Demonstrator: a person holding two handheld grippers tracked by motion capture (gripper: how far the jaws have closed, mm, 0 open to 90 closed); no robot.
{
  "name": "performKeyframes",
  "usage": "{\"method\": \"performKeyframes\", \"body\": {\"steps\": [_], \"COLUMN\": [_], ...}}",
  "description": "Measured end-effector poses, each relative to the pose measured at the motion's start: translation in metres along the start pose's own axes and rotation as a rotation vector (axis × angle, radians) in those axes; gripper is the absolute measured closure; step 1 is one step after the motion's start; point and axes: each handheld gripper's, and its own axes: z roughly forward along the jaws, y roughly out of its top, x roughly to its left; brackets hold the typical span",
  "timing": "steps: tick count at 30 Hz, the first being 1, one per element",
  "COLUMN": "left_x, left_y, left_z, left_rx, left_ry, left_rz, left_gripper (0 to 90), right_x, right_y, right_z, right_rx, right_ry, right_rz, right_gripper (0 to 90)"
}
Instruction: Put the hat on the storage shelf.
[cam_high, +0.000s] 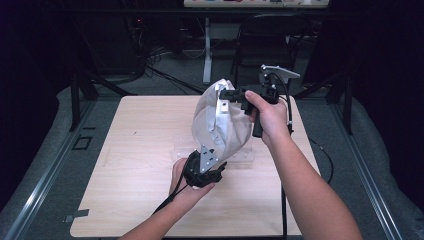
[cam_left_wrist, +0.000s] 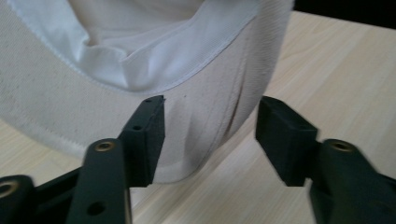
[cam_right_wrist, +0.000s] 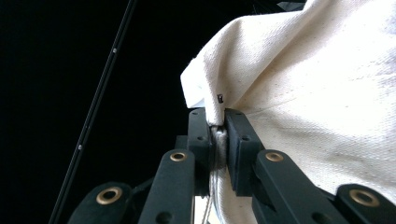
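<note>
A cream canvas bag (cam_high: 220, 125) hangs in the air over the wooden table (cam_high: 140, 150). My right gripper (cam_high: 223, 95) is shut on the bag's upper edge. In the right gripper view the hem (cam_right_wrist: 217, 116) is pinched between both pads of that gripper (cam_right_wrist: 218, 140). My left gripper (cam_high: 205, 167) sits just under the bag's lower end and points up at it. In the left gripper view its jaws (cam_left_wrist: 210, 126) stand wide apart. The bag's outer wall (cam_left_wrist: 210, 107) and white-lined rim (cam_left_wrist: 140, 70) lie just beyond the pads, and neither pad presses on them.
A clear plastic piece (cam_high: 242, 156) lies on the table below the bag. Behind the table stand a dark chair (cam_high: 265, 40) and a white desk leg (cam_high: 207, 50), with cables on the floor. Black cables trail from both grippers.
</note>
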Motion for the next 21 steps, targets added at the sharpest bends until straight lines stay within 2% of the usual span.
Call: {"method": "performKeyframes", "body": {"steps": [2, 3, 6, 10, 18, 21], "left_x": [0.003, 0.004, 0.011, 0.018, 0.029, 0.036], "left_y": [0.000, 0.000, 0.000, 0.000, 0.006, 0.009], "left_z": [0.000, 0.000, -0.001, -0.004, -0.009, -0.011], "left_rx": [0.017, 0.025, 0.045, 0.039, 0.011, 0.001], "left_ry": [0.020, 0.024, 0.035, 0.026, -0.033, -0.070], "left_rz": [-0.007, -0.011, -0.020, -0.026, -0.024, -0.057], "left_gripper": [55.7, 55.7, 65.5, 72.8, 79.3, 80.7], "right_x": [0.002, 0.002, 0.002, 0.003, 0.011, 0.013], "right_y": [0.000, 0.000, 0.001, 0.002, 0.003, 0.004], "right_z": [0.002, 0.002, 0.003, 0.002, 0.003, 0.004], "right_rx": [0.003, 0.003, 0.000, -0.002, -0.014, -0.015], "right_ry": [-0.004, -0.004, 0.001, -0.005, -0.005, -0.013], "right_rz": [-0.003, -0.003, -0.004, -0.008, -0.021, -0.024], "right_gripper": [81.8, 81.8, 81.8, 81.8, 81.8, 81.7]}}
